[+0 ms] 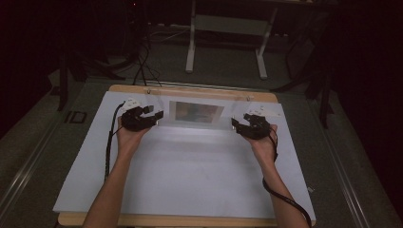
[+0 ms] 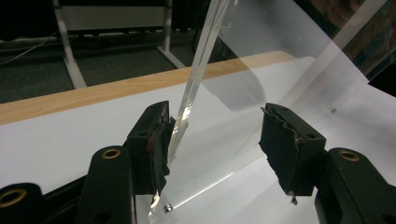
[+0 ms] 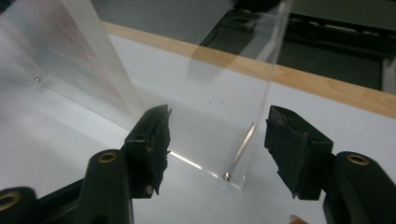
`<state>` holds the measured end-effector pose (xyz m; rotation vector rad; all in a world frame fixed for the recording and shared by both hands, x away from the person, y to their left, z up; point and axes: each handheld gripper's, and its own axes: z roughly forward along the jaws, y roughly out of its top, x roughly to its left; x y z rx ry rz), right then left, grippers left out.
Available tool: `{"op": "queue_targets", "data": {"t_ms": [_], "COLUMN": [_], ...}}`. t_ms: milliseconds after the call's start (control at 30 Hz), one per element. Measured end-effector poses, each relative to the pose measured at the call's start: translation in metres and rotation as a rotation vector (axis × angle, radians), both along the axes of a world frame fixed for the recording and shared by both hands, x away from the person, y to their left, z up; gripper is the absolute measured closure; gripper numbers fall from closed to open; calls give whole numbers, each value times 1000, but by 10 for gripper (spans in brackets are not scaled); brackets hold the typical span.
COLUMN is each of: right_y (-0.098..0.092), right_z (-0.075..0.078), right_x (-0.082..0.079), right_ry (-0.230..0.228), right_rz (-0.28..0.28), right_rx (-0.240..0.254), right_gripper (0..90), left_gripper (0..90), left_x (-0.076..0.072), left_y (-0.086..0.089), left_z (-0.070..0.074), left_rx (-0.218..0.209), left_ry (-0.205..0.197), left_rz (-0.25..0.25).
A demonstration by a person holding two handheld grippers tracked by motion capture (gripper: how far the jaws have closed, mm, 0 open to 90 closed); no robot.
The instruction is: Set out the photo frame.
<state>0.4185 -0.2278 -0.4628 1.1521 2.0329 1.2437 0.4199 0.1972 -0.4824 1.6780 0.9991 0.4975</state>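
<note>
Black pads, left: the pads (image 2: 156, 140) of the left gripper (image 2: 217, 140) stood spread wide; one lay just beside the near edge of the clear plastic stand (image 2: 280, 70), perhaps brushing it, and the other was well apart from the sheet, so nothing was pinched.
Black pads, right: the right gripper (image 3: 217, 140) was spread as well, with the stand's other upright edge between the jaws and nearer the right-hand pad (image 3: 292, 144), but touching neither.
Stand's place: it stood upright on the white sheet (image 1: 190, 175) near the far side of the wooden table (image 1: 190, 89), between the two grippers.
Risk, one-sided push: if one pad met the edge before its partner closed, the light stand would likely slide or swing on the smooth sheet.
Risk, slip: clear plastic is slick and the edges are thin; a shallow bite could let it twist out of the jaws once lifted.
Risk, uneven lift: if the two hands did not rise together, the stand could tilt and tip over.
Holder and contents: the stand held a coloured picture (image 1: 196, 111) between its clear walls; its subject was too dim to tell.
Hands: both held the grippers from the near side, cables trailing back along the forearms.
</note>
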Motion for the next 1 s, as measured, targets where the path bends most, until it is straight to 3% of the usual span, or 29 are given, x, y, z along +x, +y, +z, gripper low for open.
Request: {"op": "queue_targets", "data": {"t_ms": [200,367,633,767,833,1000], "right_y": [4,6,9,11,11,12], "right_z": [-4,-6,-6,-5,-4,-3], "right_x": [9,9,12,12,12,12], "right_ry": [-27,-49,-59,-71,-68,-67], "right_rz": [42,31,14,8,5,-3], "right_rx": [5,-2,-7,-33,-39,-38], "right_gripper": [395,413,417,422,424,425], "left_gripper": [430,431,409,404,403,404], "left_x": [0,-1,-2,-2,-3,-3], "left_y": [0,-1,-13,-16,-19,-20], "left_z": [-1,-1,-2,-1,0,2], "left_rx": [-1,11,47,63,93,101], "left_ry": [-6,-17,-55,-61,-66,-61], "left_rz": [0,8,89,103,119,129]}}
